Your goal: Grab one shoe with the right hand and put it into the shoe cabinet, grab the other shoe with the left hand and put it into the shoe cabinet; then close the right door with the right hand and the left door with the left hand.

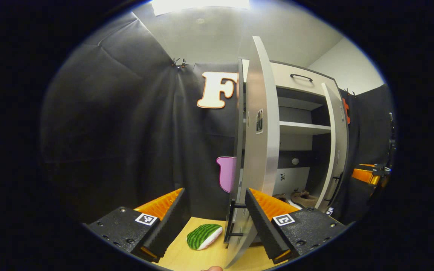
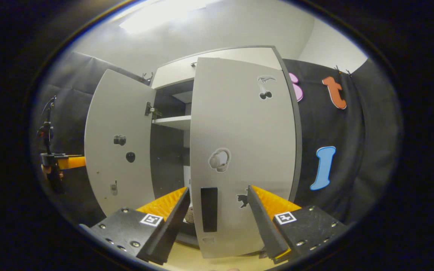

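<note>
Two doors of the shoe cabinet (image 1: 301,81) stand ajar, neither fully shut. In the left gripper view, the left gripper (image 1: 215,214) holds its fingers wide apart, gripping nothing. Between them, low on the pale wooden floor (image 1: 187,256), lies a green striped cushion (image 1: 203,236) with a white underside. Just right of that, the left door (image 1: 262,150) stands edge-on, its dark handle (image 1: 232,222) close beside the gripper's right finger (image 1: 262,222); whether finger and door touch is unclear. Past the door's edge the cabinet's inside shows: a white shelf (image 1: 303,128), and on the bottom, a brown shoe (image 1: 303,197) with a second one (image 1: 280,196) partly hidden beside it. Farther right stands the right door (image 1: 335,150), and beyond it the other gripper appears at the edge.

In the right gripper view, the left door (image 2: 121,143) swings wide open at left, with the other gripper beyond it. The right gripper (image 2: 219,214) also has its fingers spread, empty. The right door (image 2: 243,150), nearly closed, faces the camera, its dark rectangular pull (image 2: 209,209) sitting between the fingers. Black cloth drapes the booth around the cabinet, under a white ceiling.
</note>
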